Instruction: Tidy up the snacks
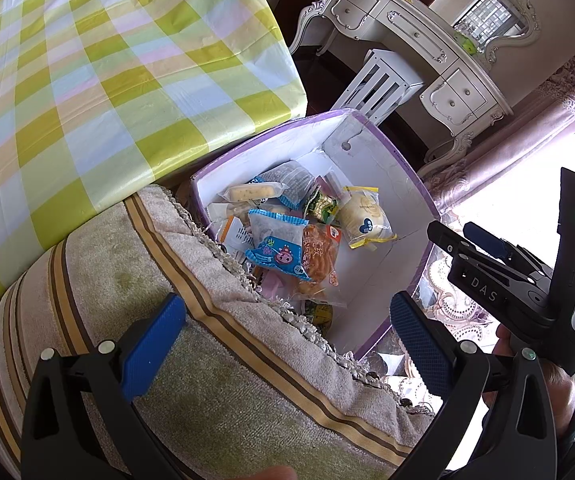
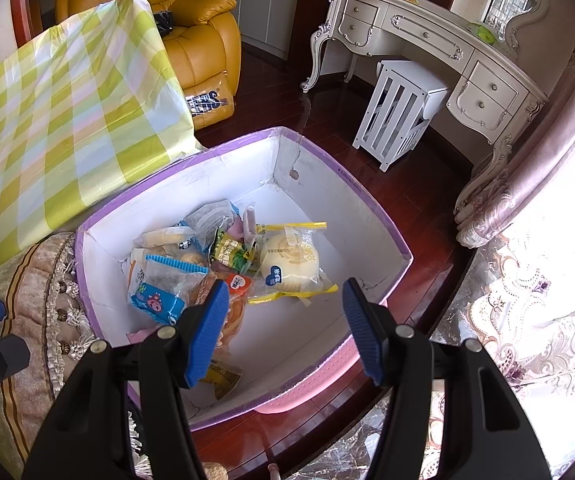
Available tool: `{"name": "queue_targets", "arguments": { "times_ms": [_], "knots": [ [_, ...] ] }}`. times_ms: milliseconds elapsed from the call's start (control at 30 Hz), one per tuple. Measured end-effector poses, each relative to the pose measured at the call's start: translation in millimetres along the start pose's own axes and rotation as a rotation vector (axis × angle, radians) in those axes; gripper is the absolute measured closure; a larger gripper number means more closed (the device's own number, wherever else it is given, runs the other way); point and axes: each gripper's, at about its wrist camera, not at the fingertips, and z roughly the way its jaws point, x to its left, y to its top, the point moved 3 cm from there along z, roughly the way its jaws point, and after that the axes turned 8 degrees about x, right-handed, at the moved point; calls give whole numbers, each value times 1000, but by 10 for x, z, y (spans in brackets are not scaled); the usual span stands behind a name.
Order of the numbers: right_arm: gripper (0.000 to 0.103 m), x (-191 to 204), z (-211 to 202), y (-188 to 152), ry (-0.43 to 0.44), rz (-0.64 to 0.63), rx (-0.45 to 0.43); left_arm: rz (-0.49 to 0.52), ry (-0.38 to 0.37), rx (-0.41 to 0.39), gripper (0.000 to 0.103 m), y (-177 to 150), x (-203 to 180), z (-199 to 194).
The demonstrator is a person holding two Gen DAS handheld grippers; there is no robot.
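snacks [image 2: 223, 264] piled in the purple-edged box [image 2: 371, 204] on the floor, gathered there for tidying. right gripper [image 2: 285, 330] hovers over them, fingers wide apart, empty; left gripper [image 1: 283, 344] likewise spread, holding nothing, above the sofa arm [image 1: 207, 360].

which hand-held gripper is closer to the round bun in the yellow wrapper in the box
Right. The right hand-held gripper hangs open over the box's near edge, just short of the round bun. The left hand-held gripper is open over the striped cushion, outside the box.
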Motion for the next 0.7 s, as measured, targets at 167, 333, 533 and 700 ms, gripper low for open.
{"name": "queue_targets", "arguments": {
  "times_ms": [167,333,533,700],
  "knots": [
    [44,2,-1,0,0,2,0,5,5,1,4,-9,-3,13],
    [43,-5,7,1,5,8,-1,47,26,-29,4,-20,-64,25],
    [38,91,-88,51,57,-2,-15,41,22,-75,4,-28,-37,-251],
    [28,940,-481,91,237,-160,-79,-171,275,-237,4,-364,749,-1035]
  ]
}}
